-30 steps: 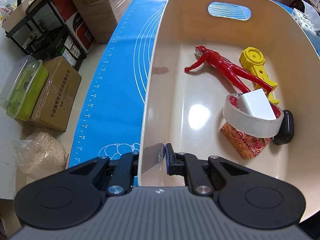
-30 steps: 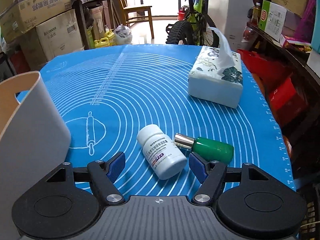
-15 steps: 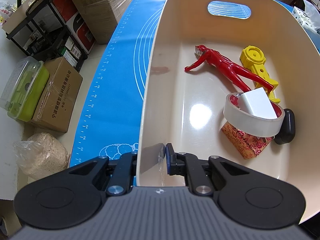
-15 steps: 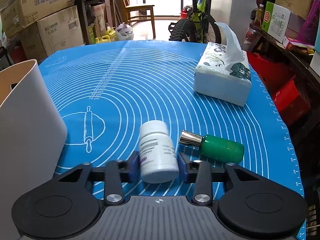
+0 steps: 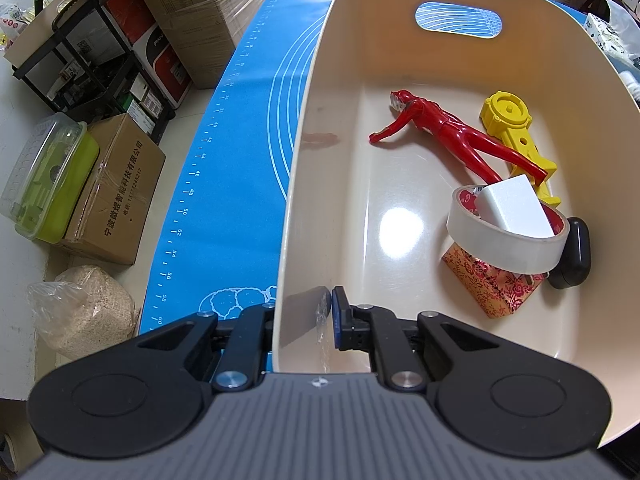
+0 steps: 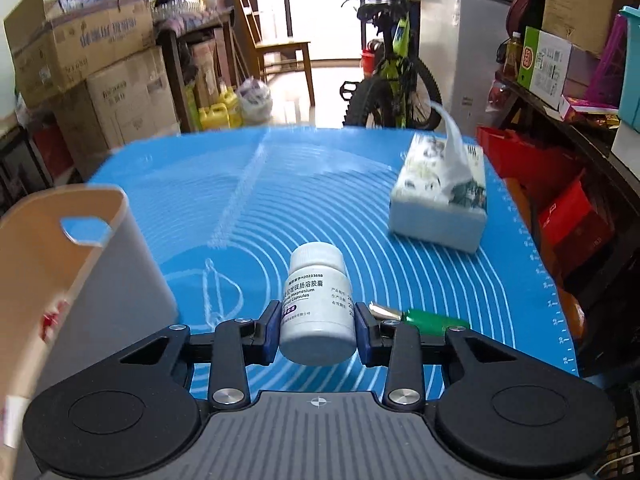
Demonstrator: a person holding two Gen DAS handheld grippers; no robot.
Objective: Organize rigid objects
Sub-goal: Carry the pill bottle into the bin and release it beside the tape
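Observation:
My left gripper (image 5: 302, 322) is shut on the near wall of the cream basket (image 5: 298, 184), one finger inside and one outside. In the basket lie a red figure (image 5: 448, 136), a yellow toy (image 5: 510, 118), a tape roll (image 5: 504, 244) with a white block (image 5: 512, 210) in it, a patterned red box (image 5: 490, 286) and a black case (image 5: 574, 254). My right gripper (image 6: 316, 330) is shut on a white pill bottle (image 6: 316, 304) and holds it above the blue mat (image 6: 280, 184). A green bottle (image 6: 430, 320) lies on the mat behind the right finger. The basket's wall (image 6: 100, 280) stands at the left.
A tissue box (image 6: 440, 204) stands on the mat at the far right. Cardboard boxes (image 5: 116, 196), a green-lidded container (image 5: 44, 184) and a sack (image 5: 84, 308) sit on the floor left of the table. A bicycle (image 6: 392, 64) and shelves stand beyond the table.
My right gripper closed on the white pill bottle and has lifted it off the mat, toward the basket. The left gripper has stayed clamped on the basket wall.

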